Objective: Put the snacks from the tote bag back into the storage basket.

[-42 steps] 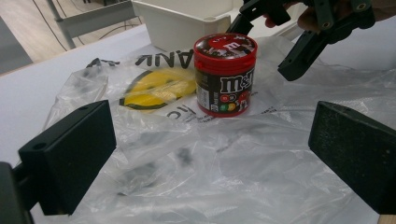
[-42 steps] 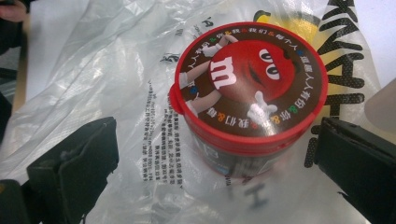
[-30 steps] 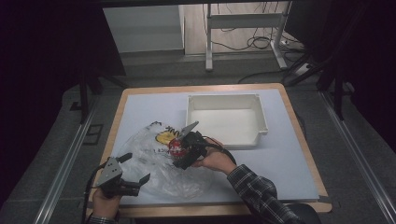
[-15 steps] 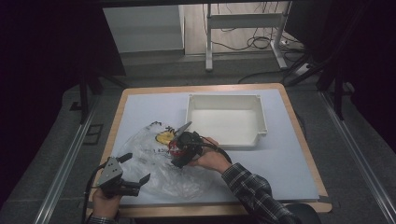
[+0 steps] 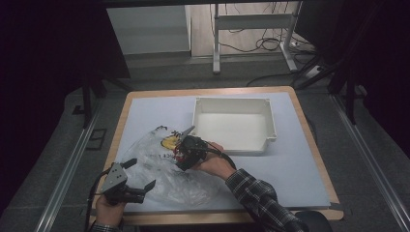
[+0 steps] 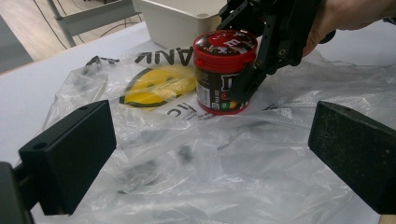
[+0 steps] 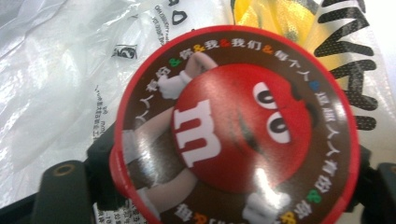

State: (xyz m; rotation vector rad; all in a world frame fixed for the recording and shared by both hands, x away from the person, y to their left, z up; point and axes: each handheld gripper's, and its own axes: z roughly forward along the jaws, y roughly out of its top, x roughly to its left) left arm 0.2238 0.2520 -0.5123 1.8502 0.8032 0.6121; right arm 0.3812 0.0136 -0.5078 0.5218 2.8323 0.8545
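A red-lidded candy tub (image 6: 224, 70) stands upright on a clear plastic bag (image 6: 210, 177) printed with yellow and black. My right gripper (image 5: 186, 152) comes down on the tub (image 7: 238, 126) from above. Its jaws have just been closing and now press the tub's sides, one fingertip (image 6: 240, 86) flat against the label. In the right gripper view the lid sits between my right gripper's (image 7: 224, 196) jaws. My left gripper (image 5: 140, 174) rests open near the table's front left corner, at the bag's (image 5: 159, 176) near edge, with nothing between its pads (image 6: 70, 154).
A white rectangular bin (image 5: 234, 102) sits behind the tub, toward the back right; its wall (image 6: 177, 18) shows just beyond the bag. A pale mat (image 5: 290, 164) covers the wood-edged table. Dark floor and rails surround the table.
The right gripper's jaws have closed from wide open onto the tub, and the hand has edged slightly left. The left gripper has stayed where it was.
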